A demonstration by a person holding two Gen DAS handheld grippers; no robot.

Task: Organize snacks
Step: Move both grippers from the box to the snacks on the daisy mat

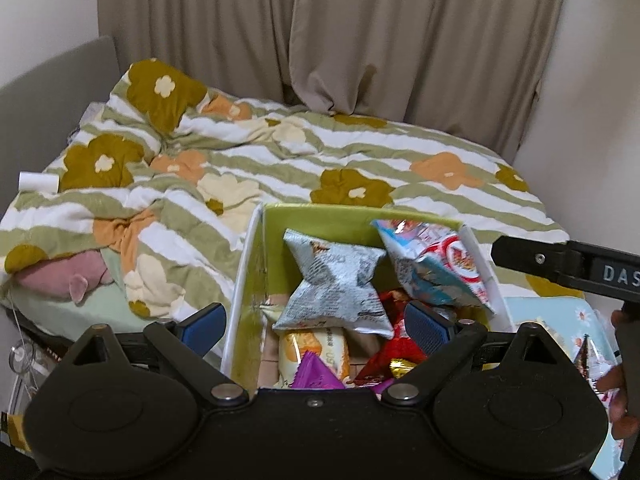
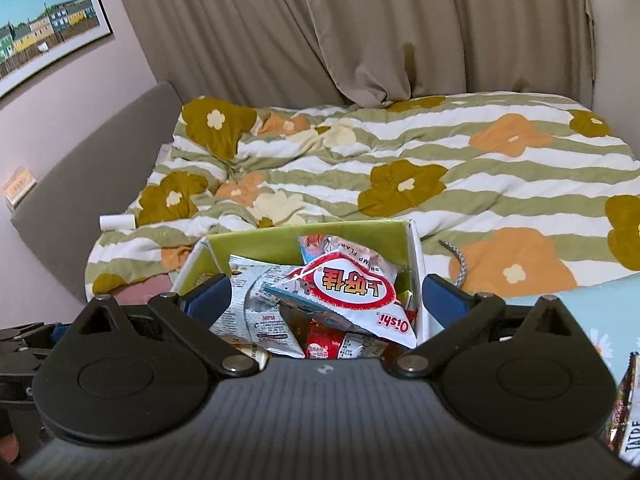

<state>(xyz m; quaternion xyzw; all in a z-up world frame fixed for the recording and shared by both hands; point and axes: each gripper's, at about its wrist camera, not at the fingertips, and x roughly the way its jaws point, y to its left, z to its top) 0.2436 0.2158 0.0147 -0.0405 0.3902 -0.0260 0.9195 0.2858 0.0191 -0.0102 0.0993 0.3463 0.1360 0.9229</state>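
Observation:
A green-lined white box (image 1: 276, 216) (image 2: 256, 242) stands on the bed and holds several snack packs. A silver newsprint-pattern pack (image 1: 334, 284) (image 2: 256, 304) lies on top at its middle. A white, red and blue Oishi shrimp-flakes bag (image 1: 436, 268) (image 2: 352, 292) leans on the box's right side. Red, purple and yellow packs lie lower down. My left gripper (image 1: 316, 326) is open and empty, its fingers straddling the box's left wall. My right gripper (image 2: 324, 300) is open and empty, just above the box. The right gripper's body (image 1: 560, 264) shows at the right in the left wrist view.
The bed has a rumpled striped flower quilt (image 1: 280, 160) (image 2: 440, 184). A light blue daisy-print cloth (image 1: 560, 320) (image 2: 600, 312) lies right of the box with more snack packs (image 1: 592, 360) (image 2: 628, 420). Curtains hang behind. A pink plush (image 1: 64, 276) lies at left.

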